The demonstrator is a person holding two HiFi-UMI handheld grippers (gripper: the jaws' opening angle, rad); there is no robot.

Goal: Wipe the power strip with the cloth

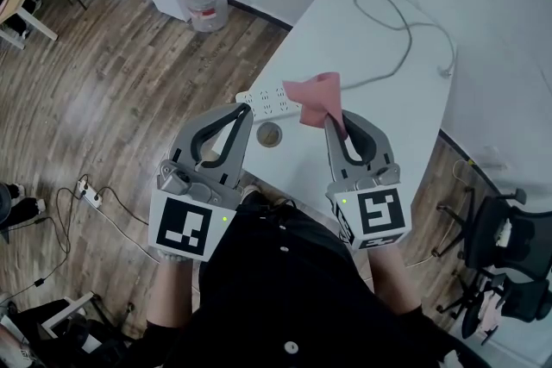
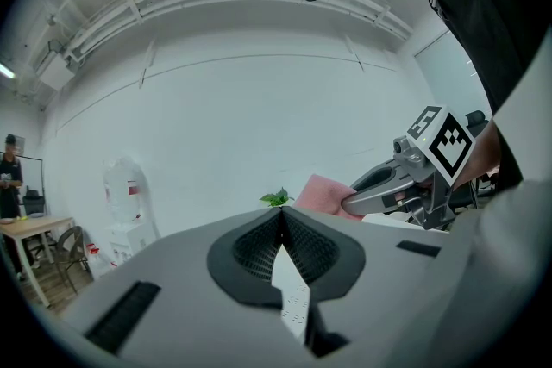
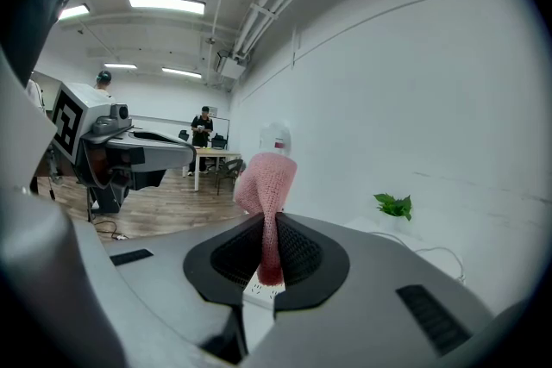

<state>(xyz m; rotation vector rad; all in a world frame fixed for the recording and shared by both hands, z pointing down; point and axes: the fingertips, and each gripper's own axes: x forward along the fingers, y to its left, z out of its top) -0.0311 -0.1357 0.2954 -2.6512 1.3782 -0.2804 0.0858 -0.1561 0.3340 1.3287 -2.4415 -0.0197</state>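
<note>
The power strip (image 1: 267, 104) lies on the white table (image 1: 371, 47) near its front edge. Its long axis runs crosswise, just ahead of both tips. The right hand-held gripper (image 1: 335, 123) is nearer its right end and pinches the pink cloth (image 1: 315, 92), which looks raised off the strip. The left hand-held gripper (image 1: 241, 118) is pressed together on nothing, near the left end. The head view gives this layout. The right gripper view shows the cloth (image 3: 267, 177) standing up from the jaws, with the strip (image 3: 259, 293) below.

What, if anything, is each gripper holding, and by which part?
The right gripper pinches the pink cloth by its lower end; the rest stands above the jaws. The left gripper is shut on nothing.
</note>
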